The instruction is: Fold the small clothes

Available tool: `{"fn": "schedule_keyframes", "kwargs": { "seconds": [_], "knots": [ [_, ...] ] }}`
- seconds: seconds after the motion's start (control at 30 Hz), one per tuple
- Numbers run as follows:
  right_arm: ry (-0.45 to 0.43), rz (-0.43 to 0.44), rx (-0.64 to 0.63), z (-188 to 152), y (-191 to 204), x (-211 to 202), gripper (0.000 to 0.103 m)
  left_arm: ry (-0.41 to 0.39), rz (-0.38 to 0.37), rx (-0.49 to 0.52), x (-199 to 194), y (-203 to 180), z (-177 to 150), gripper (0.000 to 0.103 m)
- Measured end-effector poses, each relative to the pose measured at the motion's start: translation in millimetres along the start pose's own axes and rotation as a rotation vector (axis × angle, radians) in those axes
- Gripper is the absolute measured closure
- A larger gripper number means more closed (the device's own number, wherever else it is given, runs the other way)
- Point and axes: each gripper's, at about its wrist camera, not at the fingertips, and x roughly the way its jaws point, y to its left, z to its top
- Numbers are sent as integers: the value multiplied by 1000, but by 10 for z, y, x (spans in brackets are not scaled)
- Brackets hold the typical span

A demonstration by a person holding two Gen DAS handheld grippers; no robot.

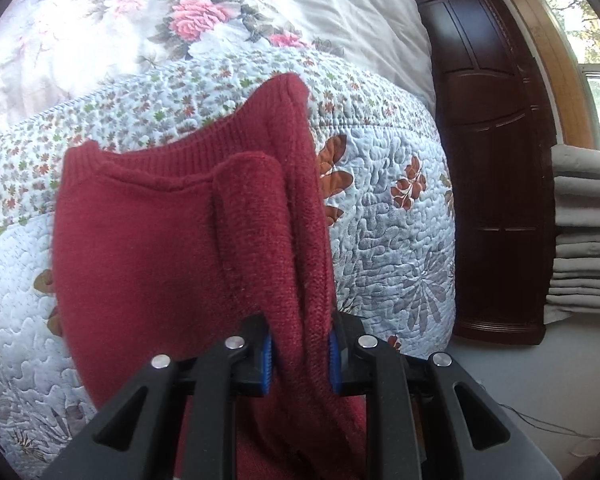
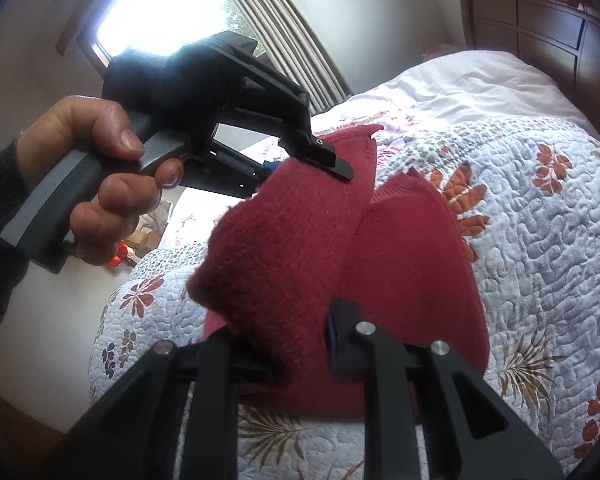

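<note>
A small dark red knit sweater [image 1: 148, 248] is held up above the quilted bed. My left gripper [image 1: 300, 364] is shut on a bunched fold of it, the cloth pinched between the blue pads. In the right wrist view the same red sweater [image 2: 300, 248] hangs folded over itself, and my right gripper [image 2: 300, 344] is shut on its thick lower fold. The left gripper [image 2: 324, 160] shows there too, held by a hand [image 2: 100, 168], its fingers clamped on the sweater's upper edge. The ribbed collar [image 1: 204, 148] faces away from me.
A pale blue quilt with red leaf prints [image 1: 388, 216] covers the bed, with a rose-patterned duvet [image 1: 196, 20] and white pillow behind. A dark wooden headboard [image 1: 496, 160] and stacked grey cloths [image 1: 588, 232] stand to the right. A bright window [image 2: 148, 4] with curtains lies beyond the bed.
</note>
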Motion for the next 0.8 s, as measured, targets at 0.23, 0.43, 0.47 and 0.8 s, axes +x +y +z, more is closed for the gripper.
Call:
{"fn": "schedule_keyframes", "kwargs": {
  "seconds": [0.23,0.43,0.47,0.8],
  "knots": [
    [-16,129,-68,167,631,70,85,-136,31,-31,-973,302,-266,83],
    [-5,196,-113,190,1022,168,85,-164,143,-61,-1296,395,-306,83],
    [-6,197,-101,176,988,169,85,-153,157,-59,-1241,379,-275,83],
    [18,93,208,-127,-237,106,85,-5,162,44,319,-260,-22,82]
  ]
}}
